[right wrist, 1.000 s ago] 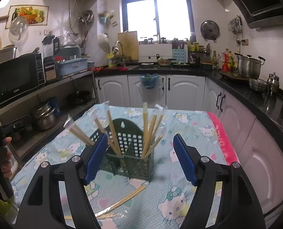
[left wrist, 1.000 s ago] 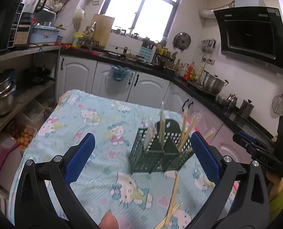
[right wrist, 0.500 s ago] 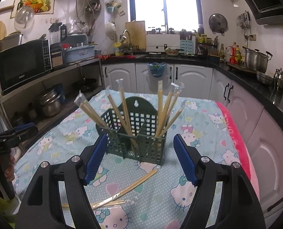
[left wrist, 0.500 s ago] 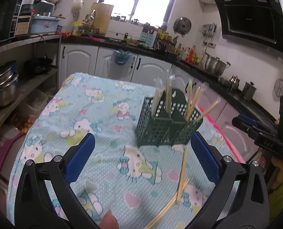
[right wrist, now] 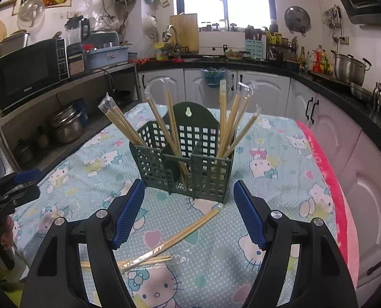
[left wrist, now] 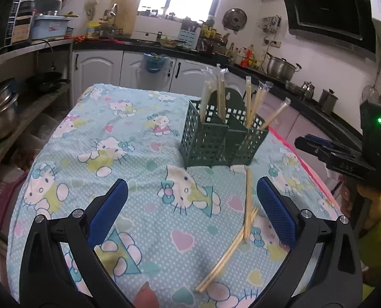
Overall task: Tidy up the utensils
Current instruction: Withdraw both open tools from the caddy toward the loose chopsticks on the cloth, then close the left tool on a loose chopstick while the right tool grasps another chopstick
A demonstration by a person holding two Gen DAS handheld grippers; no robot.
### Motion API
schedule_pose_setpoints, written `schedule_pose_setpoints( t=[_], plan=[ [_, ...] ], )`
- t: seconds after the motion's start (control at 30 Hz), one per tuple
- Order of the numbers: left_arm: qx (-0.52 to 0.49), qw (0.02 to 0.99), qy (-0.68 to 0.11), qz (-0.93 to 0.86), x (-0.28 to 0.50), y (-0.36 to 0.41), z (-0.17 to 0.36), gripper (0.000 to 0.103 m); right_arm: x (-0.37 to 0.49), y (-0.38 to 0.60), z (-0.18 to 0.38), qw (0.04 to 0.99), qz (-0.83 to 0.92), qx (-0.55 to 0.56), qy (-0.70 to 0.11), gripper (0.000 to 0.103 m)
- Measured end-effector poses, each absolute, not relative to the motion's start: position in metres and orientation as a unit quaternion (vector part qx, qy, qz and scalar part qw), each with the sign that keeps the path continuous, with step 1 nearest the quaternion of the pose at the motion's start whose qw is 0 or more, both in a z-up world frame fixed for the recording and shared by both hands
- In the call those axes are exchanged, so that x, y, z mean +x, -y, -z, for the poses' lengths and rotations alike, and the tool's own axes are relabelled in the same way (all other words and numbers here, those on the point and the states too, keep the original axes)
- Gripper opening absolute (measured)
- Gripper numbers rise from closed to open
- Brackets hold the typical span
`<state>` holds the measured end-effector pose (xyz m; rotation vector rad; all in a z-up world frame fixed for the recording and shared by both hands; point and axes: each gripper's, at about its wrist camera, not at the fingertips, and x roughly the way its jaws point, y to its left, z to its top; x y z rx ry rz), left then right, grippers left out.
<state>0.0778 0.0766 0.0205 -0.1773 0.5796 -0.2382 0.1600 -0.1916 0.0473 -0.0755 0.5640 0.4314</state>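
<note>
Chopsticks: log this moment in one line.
left claw open, empty | right claw open, empty | loose chopsticks on tablecloth | green caddy upright, holds wrapped chopsticks

In the right wrist view, bare desk point(right wrist: 275, 169) lies open right of centre. The green holder point(right wrist: 187, 164) blocks the middle, and loose chopsticks point(right wrist: 180, 236) lie across the lower centre.

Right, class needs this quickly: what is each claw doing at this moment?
Left claw: open, holding nothing.
Right claw: open, holding nothing.
</note>
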Motion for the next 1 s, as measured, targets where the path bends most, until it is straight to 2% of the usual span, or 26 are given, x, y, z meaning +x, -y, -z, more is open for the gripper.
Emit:
schedule_pose_setpoints(
  t=[0.2,0.5,0.57,0.73,0.87,0.93,1.0],
  plan=[
    [-0.070,0.940,-0.308,0.133,0.067,-0.076,-0.003,0.091,0.166,0.191,-0.035,0.935,-0.202,-0.041,-0.288,0.069],
    [-0.051,0.913,-0.367,0.170,0.049,-0.070,0.032,0.059,0.186,0.195,-0.015,0.934,-0.177,-0.042,-0.307,0.069],
    [-0.044,0.906,-0.379,0.185,0.045,-0.065,0.040,0.056,0.191,0.196,-0.009,0.933,-0.171,-0.042,-0.314,0.069],
    [-0.041,0.887,-0.402,0.224,0.037,-0.056,0.059,0.055,0.206,0.200,0.007,0.928,-0.159,-0.040,-0.335,0.069],
    [-0.043,0.878,-0.414,0.236,0.038,-0.054,0.067,0.053,0.221,0.201,0.022,0.919,-0.156,-0.030,-0.360,0.062],
    [-0.045,0.877,-0.415,0.237,0.040,-0.054,0.067,0.048,0.232,0.199,0.029,0.914,-0.156,-0.024,-0.374,0.059],
    [-0.037,0.875,-0.419,0.241,0.041,-0.051,0.069,0.037,0.240,0.196,0.036,0.909,-0.158,-0.018,-0.386,0.054]
  ],
)
